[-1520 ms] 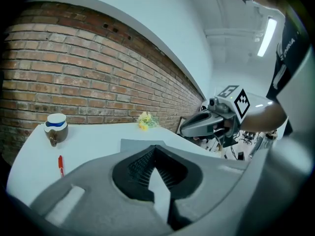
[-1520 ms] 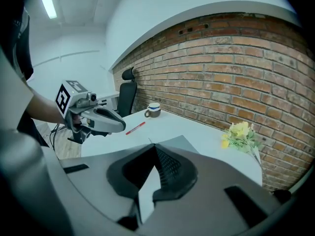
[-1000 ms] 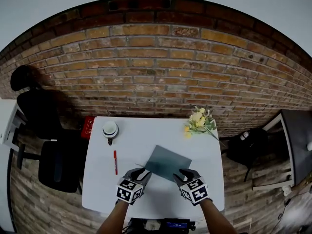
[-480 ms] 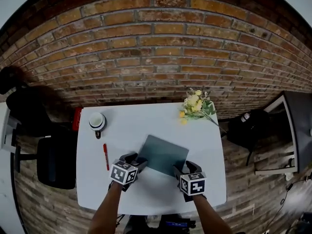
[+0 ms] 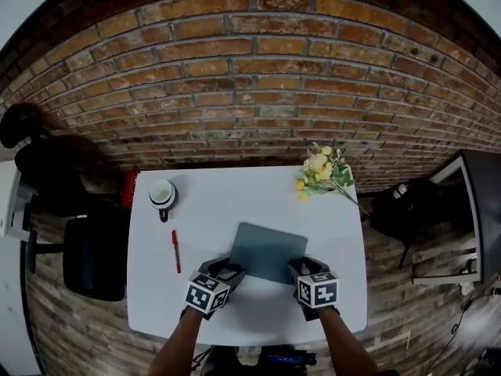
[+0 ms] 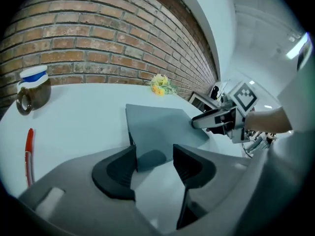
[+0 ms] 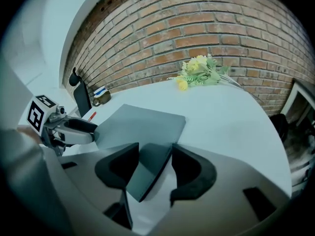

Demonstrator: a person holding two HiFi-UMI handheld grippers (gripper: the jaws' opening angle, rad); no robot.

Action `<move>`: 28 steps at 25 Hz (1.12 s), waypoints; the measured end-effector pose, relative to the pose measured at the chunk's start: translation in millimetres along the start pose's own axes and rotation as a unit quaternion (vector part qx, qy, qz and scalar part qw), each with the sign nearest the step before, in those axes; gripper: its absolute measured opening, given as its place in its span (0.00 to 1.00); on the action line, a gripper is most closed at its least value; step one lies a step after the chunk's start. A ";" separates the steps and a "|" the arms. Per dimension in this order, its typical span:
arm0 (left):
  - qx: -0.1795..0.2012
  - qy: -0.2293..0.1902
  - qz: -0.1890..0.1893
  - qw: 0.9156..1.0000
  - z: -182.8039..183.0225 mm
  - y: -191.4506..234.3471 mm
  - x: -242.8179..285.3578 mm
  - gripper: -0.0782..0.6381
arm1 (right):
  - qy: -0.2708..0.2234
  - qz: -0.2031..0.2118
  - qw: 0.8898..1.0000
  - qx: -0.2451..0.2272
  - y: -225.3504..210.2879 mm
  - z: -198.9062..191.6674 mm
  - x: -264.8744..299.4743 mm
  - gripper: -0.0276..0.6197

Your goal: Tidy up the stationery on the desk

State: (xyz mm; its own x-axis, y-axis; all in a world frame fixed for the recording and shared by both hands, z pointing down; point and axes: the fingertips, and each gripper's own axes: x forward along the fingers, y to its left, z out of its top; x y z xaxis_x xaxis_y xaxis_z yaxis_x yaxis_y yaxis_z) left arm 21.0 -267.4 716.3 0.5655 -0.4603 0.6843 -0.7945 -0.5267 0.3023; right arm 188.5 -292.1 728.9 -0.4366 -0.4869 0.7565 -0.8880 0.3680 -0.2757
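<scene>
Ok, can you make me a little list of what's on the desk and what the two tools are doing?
Desk: white
Middle: grey notebook
Left side: red pen, cup
Far right corner: yellow flowers
Left tool: jaws just opened, apart, notebook corner between them
Right tool: jaws just closed slightly, apart, notebook corner between them

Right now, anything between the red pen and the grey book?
Nothing. Only bare desk separates the red pen from the grey book. The head view shows the gap plainly, and the left gripper view agrees.
</scene>
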 end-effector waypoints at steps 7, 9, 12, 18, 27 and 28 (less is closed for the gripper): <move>-0.011 0.018 -0.024 0.999 -32.2 -27.1 -20.7 0.44 | 0.025 0.023 0.997 -0.075 4.9 17.3 18.5 0.36; -0.022 0.024 -0.032 0.999 -40.8 -35.7 -26.2 0.43 | 0.032 0.033 0.994 -0.101 10.5 24.7 26.1 0.36; -0.038 0.029 -0.044 0.998 -53.2 -50.7 -32.7 0.43 | 0.043 0.043 0.987 -0.147 21.8 37.5 36.7 0.36; -0.083 0.029 -0.070 0.994 -71.4 -81.8 -34.8 0.43 | 0.058 0.081 0.965 -0.242 54.7 54.8 62.5 0.36; -0.092 0.041 -0.123 0.987 -71.6 -130.4 -17.4 0.42 | 0.085 0.134 0.909 -0.386 104.9 66.5 84.9 0.36; -0.093 0.040 -0.129 0.986 -70.0 -135.5 -14.1 0.43 | 0.088 0.136 0.902 -0.399 109.9 67.0 85.8 0.36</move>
State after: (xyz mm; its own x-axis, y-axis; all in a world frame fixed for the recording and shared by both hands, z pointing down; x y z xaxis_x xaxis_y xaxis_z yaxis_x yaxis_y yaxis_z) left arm 105.1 -139.4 712.1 0.7409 -0.2669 0.6163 -0.6576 -0.4751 0.5847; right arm 43.8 -346.5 723.8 -0.5310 -0.1842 0.8271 -0.3333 0.9428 -0.0040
